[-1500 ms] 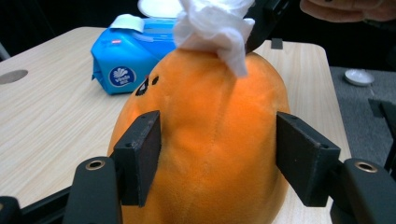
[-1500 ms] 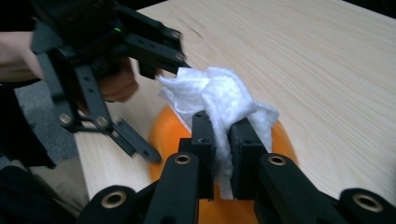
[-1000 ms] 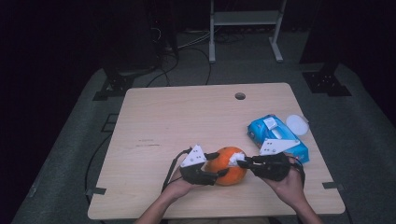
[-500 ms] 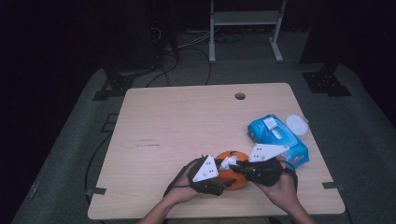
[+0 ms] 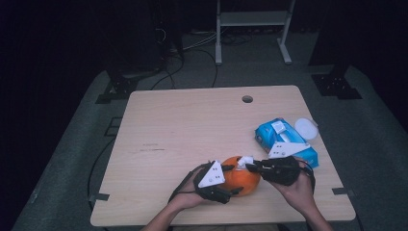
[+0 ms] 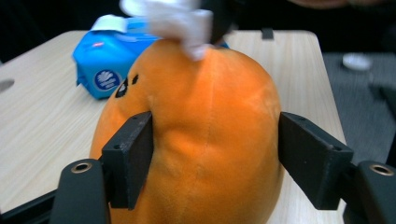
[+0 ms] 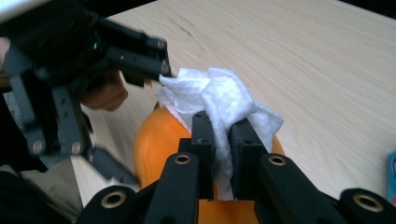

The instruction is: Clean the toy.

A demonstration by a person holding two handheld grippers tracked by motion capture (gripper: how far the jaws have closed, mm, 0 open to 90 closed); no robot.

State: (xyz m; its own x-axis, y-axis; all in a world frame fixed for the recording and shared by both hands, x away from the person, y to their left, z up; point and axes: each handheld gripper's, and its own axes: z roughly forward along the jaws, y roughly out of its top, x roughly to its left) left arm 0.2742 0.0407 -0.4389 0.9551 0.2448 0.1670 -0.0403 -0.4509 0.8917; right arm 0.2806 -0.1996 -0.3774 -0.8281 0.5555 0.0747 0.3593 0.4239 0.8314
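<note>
An orange plush toy [image 5: 242, 180] [image 6: 210, 130] sits near the table's front edge. My left gripper [image 5: 232, 180] [image 6: 215, 154] comes at it from the left with one jaw on each side. Both pads touch its flanks, the left one denting the fabric, and the jaws have just been opening with the toy between them. My right gripper [image 5: 249, 166] [image 7: 222, 135] is shut on a crumpled white wipe [image 7: 219, 98] [image 5: 245, 160]. It holds the wipe against the top of the toy [image 7: 156, 140]. In the left gripper view the wipe [image 6: 180, 21] rests on the toy's crown.
A blue pack of wipes [image 5: 284, 137] [image 6: 105, 65] lies just behind the right hand. A white round lid [image 5: 306, 128] sits off the table's right edge. The tabletop [image 5: 192, 125] has a cable hole [image 5: 247, 98] at the back. A metal stand [image 5: 250, 19] rises behind the table.
My left gripper has swung from the toy's left side toward the near edge and now straddles the toy. My right gripper has held the wipe on top of the toy.
</note>
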